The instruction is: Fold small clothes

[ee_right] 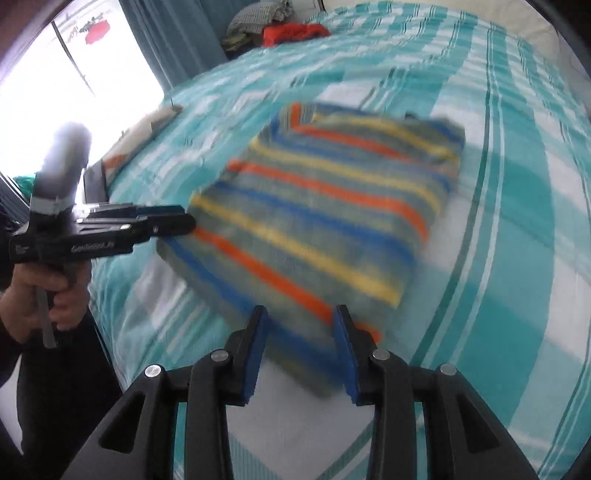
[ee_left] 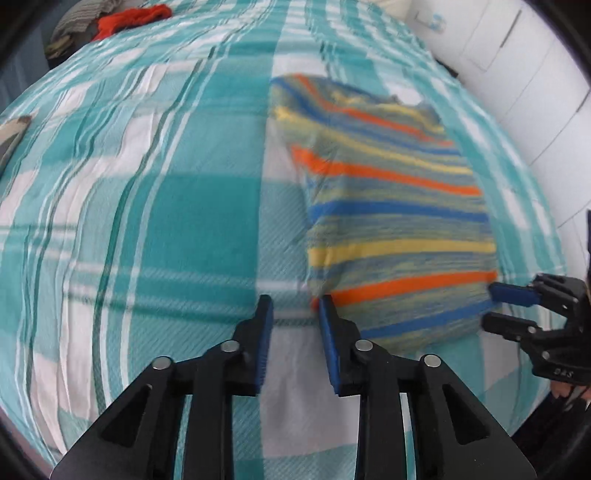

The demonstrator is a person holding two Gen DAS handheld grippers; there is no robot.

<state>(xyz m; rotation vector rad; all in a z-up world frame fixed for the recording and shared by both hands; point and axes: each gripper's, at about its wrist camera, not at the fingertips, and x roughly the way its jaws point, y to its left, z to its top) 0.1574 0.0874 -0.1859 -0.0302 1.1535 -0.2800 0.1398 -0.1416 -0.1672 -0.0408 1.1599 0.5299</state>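
A striped garment in orange, blue, yellow and grey-green lies folded into a rough rectangle on the bed; it also shows in the right wrist view. My left gripper is open and empty, just off the garment's near left corner. My right gripper is open over the garment's near edge, with cloth showing between the fingers but not pinched. The right gripper also shows in the left wrist view, and the left gripper in the right wrist view.
The bed is covered by a teal and white plaid sheet. A pile of red and grey clothes lies at the far end of the bed. White cabinet doors stand to the right. A bright window and teal curtain are on the left.
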